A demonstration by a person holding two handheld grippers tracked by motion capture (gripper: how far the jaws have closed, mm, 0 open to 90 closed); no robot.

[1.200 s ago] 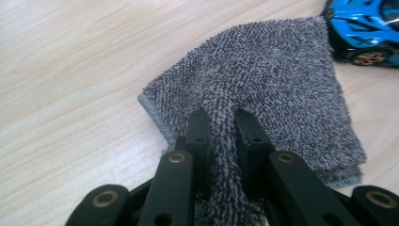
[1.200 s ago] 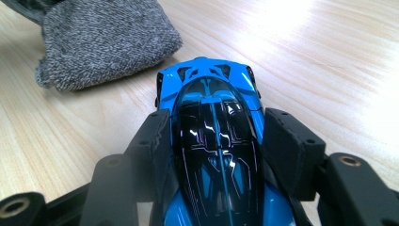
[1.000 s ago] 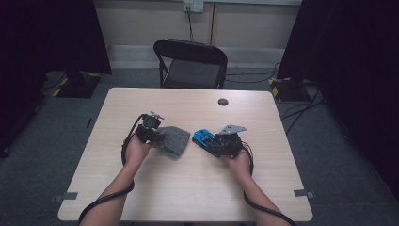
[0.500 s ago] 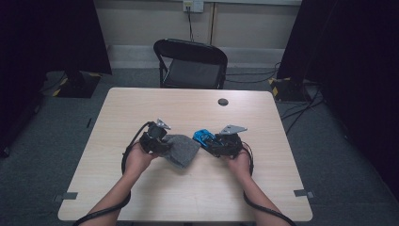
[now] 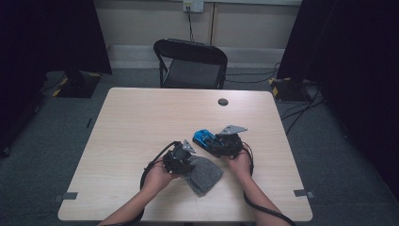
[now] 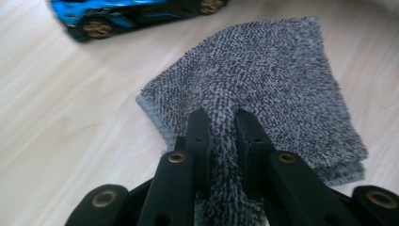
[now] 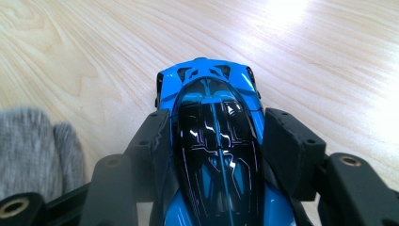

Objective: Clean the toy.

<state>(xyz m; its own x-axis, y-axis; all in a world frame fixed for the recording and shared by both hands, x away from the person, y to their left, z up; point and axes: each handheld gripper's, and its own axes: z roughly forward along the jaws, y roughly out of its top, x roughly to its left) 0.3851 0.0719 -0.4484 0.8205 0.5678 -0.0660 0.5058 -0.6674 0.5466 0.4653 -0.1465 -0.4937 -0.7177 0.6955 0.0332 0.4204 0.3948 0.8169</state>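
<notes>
in the high view, the left hand-held gripper (image 5: 184, 157) has moved since one second ago: it was up beside the car, and now it sits lower on the worktop (image 5: 141, 122), nearer to the person. the grey cloth (image 5: 205, 175) came with it, and lies now just below and to the right of this gripper, flat on the worktop, apart from the car. the right hand-held gripper (image 5: 214, 143) stayed where it was, with the blue car (image 5: 203, 137) at its front, near the middle of the worktop.

in the left gripper view, the left hand-held gripper (image 6: 221, 129) is closed tight on a fold of the cloth (image 6: 277, 80); the fabric is pinched into a ridge between the two jaws, and the rest spreads out flat ahead. the car (image 6: 131, 14) is seen at the top edge, well apart from the cloth.

in the right gripper view, the right hand-held gripper (image 7: 221, 136) is about half closed around the car (image 7: 211, 132), with one jaw against each side of the body. a piece of cloth (image 7: 33, 146) shows at the left, near but not touching.

the meaning is probably this: the cloth has been pulled away from the car, so one wiping pass looks finished, or the cloth is being placed again for the next pass, while the car is kept steady.
</notes>
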